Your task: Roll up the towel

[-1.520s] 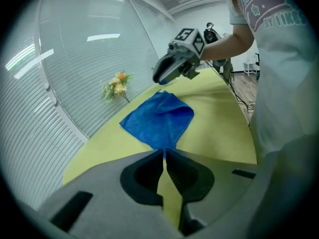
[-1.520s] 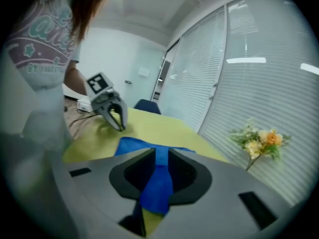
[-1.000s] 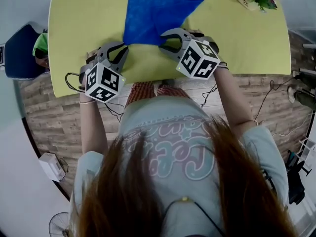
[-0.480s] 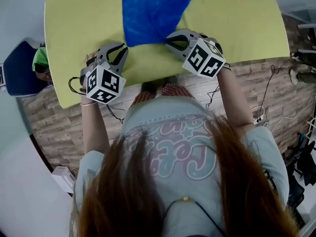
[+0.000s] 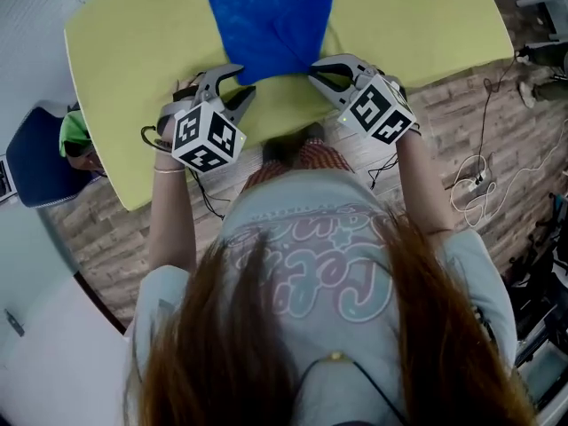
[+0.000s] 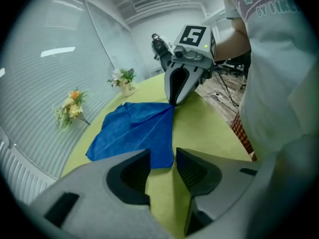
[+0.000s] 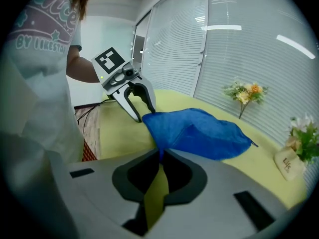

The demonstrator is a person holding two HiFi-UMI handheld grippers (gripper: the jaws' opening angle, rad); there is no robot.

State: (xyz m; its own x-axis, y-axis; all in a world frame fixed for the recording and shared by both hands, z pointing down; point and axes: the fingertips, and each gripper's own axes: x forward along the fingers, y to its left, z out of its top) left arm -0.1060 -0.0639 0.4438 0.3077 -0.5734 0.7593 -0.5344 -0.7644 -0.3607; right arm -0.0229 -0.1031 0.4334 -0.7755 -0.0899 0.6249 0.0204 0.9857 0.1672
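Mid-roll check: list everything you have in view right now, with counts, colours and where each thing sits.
table: 1, yellow-green, fills the upper head view
towel: 1, blue, lying on the table, near corners at the two grippers
potted flowers: 1, pale blooms in a cream pot, far table edge
flower sprig: 1, orange and yellow, far table edge
chair: 1, dark blue, on the floor left of the table
cables: several, white and black, on the floor at right
left gripper: 1, grey, jaws just opened, towel corner between them unpressed
right gripper: 1, grey, jaws just closed on the other corner
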